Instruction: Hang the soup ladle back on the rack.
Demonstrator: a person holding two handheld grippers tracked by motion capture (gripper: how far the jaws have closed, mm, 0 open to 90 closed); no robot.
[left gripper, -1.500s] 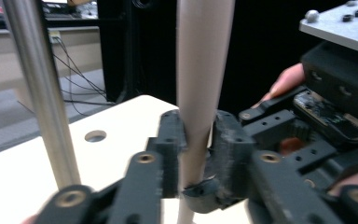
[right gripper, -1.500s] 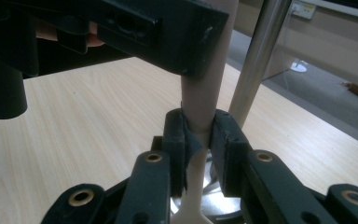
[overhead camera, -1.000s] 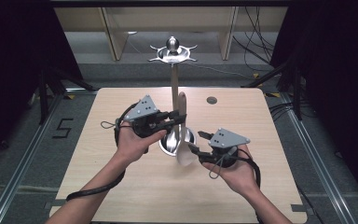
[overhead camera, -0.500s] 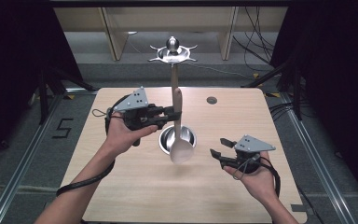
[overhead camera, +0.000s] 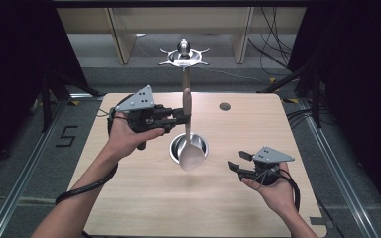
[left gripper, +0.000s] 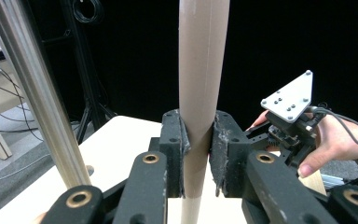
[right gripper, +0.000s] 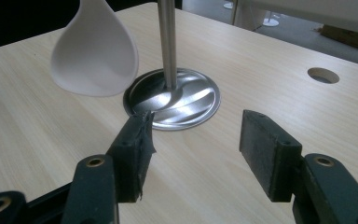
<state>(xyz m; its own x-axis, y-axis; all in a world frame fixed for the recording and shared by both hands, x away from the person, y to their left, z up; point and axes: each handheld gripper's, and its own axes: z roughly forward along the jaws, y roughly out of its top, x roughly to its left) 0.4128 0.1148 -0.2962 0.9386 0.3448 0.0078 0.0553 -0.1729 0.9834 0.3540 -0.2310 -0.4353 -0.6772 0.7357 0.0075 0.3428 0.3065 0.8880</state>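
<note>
The spoon (overhead camera: 190, 148) hangs upright above the desk (overhead camera: 129, 198), bowl down, just in front of the metal stand (overhead camera: 184, 94), its handle clamped in the left claw (overhead camera: 181, 118). A "5" (overhead camera: 65, 135) is marked on the floor. The right claw (overhead camera: 235, 167) stands wide, empty, low over the desk.

White spoon bowl (overhead camera: 192, 157); tan handle (left gripper: 200, 84); silver stand (right gripper: 170, 42).
</note>
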